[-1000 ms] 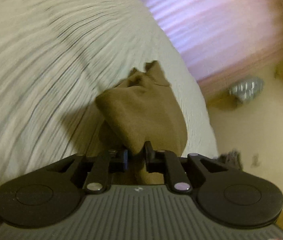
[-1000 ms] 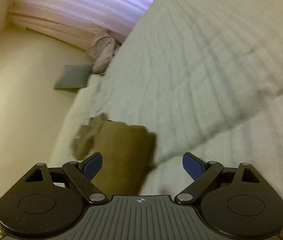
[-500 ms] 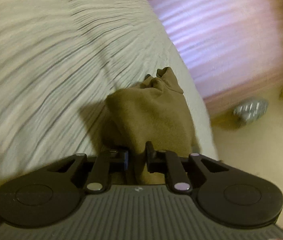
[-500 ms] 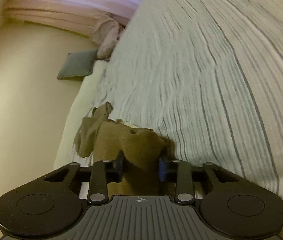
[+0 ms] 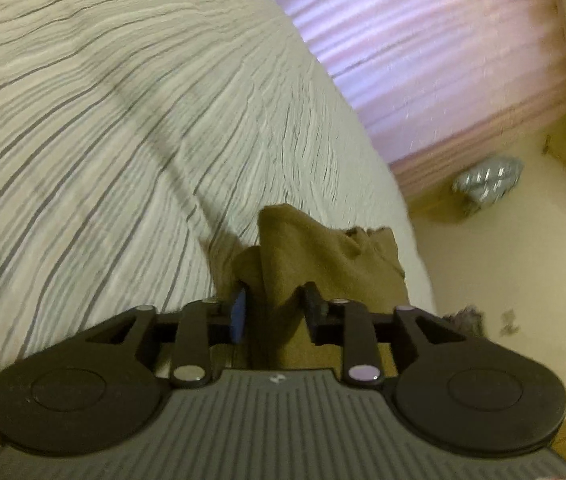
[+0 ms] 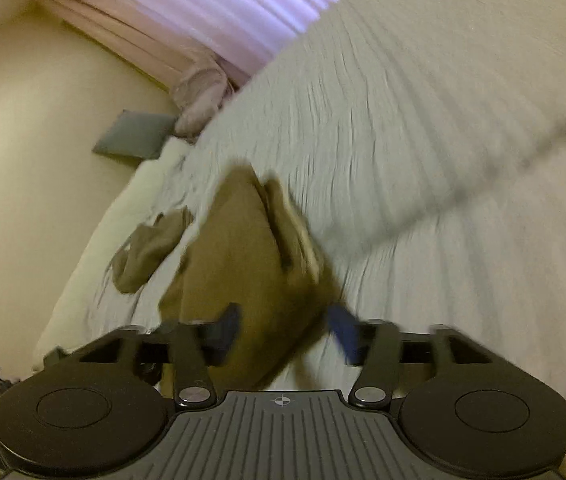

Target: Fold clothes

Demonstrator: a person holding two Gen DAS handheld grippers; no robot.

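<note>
Dim, warm indoor light with motion blur in both fisheye views.
The pink curtain [image 5: 423, 52] glows brightest, light coming through it; the striped bedspread [image 5: 103, 128] is soft and smeared, more so in the right wrist view. Edges bend strongly and fall to black corners. A faint shadow lies beside the brown garment [image 5: 323, 256].

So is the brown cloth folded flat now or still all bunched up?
Bunched up. The brown cloth garment rises in crumpled peaks between the left tongs, not flat on the striped white bedspread.
</note>
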